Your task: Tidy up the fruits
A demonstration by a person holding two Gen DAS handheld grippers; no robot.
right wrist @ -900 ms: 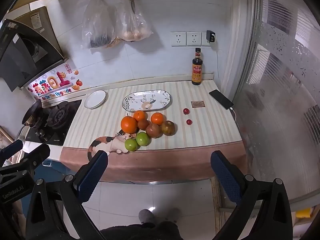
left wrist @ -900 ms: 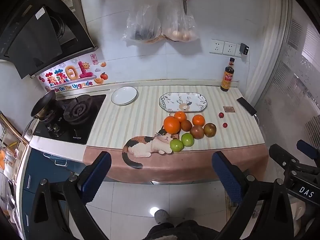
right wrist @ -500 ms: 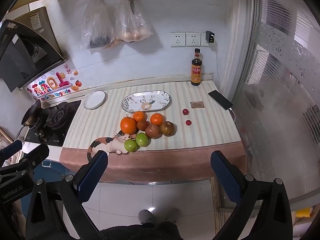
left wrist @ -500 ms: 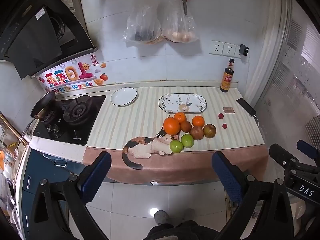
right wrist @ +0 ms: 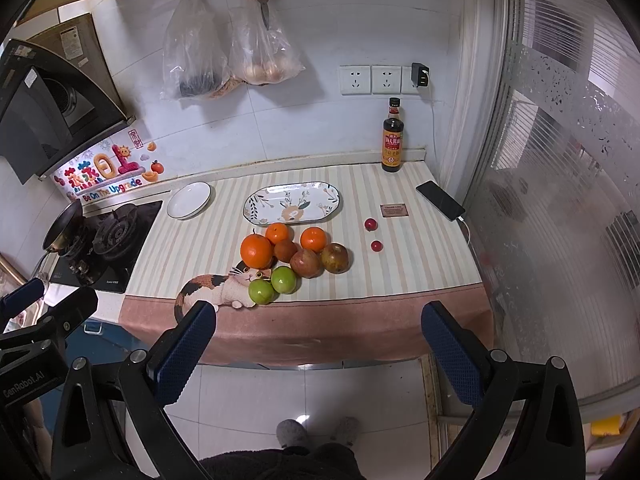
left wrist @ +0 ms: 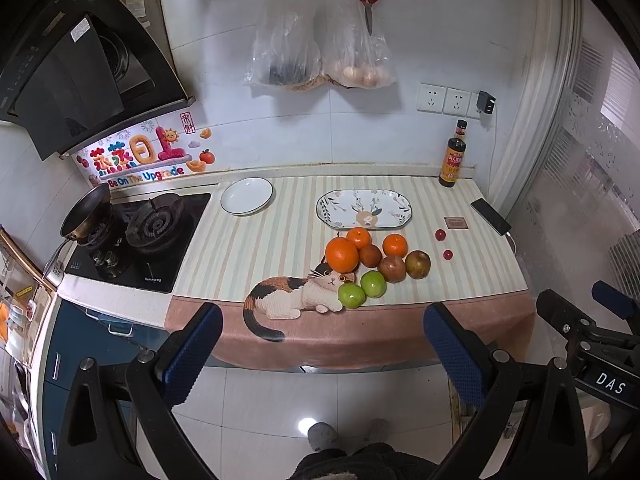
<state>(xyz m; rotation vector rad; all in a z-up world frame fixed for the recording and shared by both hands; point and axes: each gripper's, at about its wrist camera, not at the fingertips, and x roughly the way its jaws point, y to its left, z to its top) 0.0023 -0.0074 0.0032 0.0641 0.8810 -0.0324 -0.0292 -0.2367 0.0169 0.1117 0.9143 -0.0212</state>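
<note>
Tightly clustered, the fruits (left wrist: 370,265) sit at the counter's near edge, just near of the oval platter (left wrist: 364,209). Left gripper (left wrist: 320,354) and right gripper (right wrist: 316,344) are held back, jaws spread, empty. Risk judged: neighbours nudged off the edge when one is picked.
</note>
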